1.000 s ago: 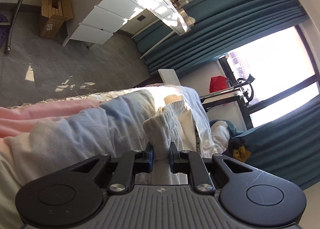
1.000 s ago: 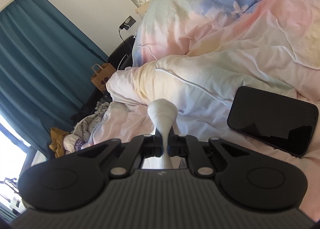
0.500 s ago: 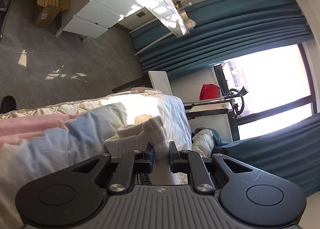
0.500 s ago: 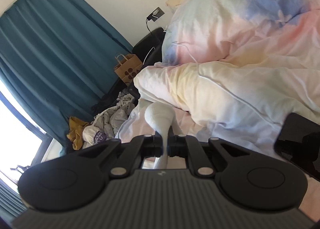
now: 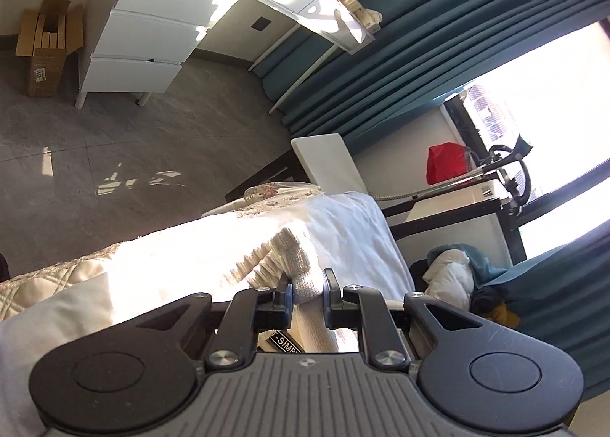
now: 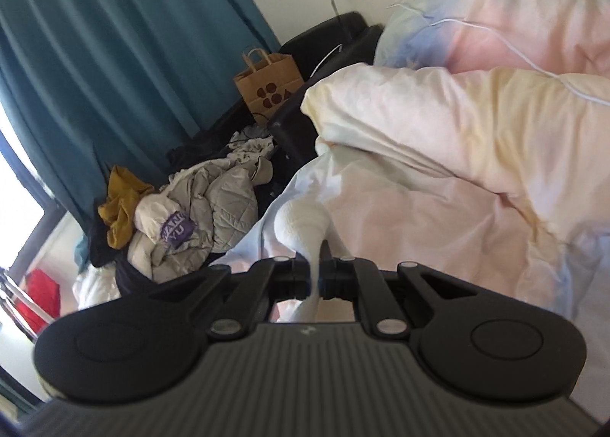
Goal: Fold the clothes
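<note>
So both tongs are clamped on the same white knit sock right now: the left tongs (image 5: 308,290) have a thick bunch of the ribbed end (image 5: 293,265) squeezed between the jaws, and the right tongs (image 6: 313,278) are pinched nearly flat on a thin bit with the rounded toe (image 6: 301,225) bulging out past the tips. The sock hangs in the air between the two, just over the bed (image 5: 160,265) near its edge, with the pastel duvet (image 6: 476,139) off to one side in the right view and a heap of clothes (image 6: 190,223) down on the floor beside it. Handling-wise this thing looks about as light and floppy as it gets: soft stretchy knit, zero stiffness, so it'll sag and twist wherever it isn't held, and it'll stretch rather than slide if you pull the ends apart. Nothing fragile here, and the knit texture should give the pads plenty of bite, so I wouldn't worry about slipping. I'd say one grip on each end is the right idea, since that keeps it straight; grab it mid-length and both ends would just droop. For the fold I'd lay it flat on the bed first, then bring one end over the other, because folding it in mid-air would probably just bunch it up.
</note>
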A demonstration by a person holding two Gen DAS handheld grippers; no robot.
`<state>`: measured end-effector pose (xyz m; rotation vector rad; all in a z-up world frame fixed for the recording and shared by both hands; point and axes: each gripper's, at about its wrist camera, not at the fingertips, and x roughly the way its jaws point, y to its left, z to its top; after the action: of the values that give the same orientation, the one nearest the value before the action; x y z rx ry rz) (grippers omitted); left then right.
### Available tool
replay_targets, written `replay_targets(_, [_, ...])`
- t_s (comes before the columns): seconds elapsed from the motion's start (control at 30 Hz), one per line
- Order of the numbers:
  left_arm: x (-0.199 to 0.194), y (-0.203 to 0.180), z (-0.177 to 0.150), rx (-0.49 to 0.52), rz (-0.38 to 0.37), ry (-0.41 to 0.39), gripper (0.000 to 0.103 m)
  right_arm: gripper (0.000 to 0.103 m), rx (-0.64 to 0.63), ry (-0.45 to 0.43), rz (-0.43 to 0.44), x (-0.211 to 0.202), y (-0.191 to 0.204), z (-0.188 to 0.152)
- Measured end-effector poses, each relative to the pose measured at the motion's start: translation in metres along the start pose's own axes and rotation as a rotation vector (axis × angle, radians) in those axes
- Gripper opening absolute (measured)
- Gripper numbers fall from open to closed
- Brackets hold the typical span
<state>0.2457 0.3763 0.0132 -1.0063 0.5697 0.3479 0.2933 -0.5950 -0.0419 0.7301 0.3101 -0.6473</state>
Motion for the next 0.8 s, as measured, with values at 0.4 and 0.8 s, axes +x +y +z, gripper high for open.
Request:
replay_targets(0.4, [0.058, -0.028, -0.006, 0.163, 0.011, 0.033, 0.041, 0.011, -0.087, 0.13, 0.087, 0.065, 0.01, -0.024])
replay_targets(0.8, [-0.06, 0.004, -0.087, 0.113, -0.161, 0.076, 0.069, 0.07, 0.172, 0.095, 0.246, -0.064, -0.065, -0.008])
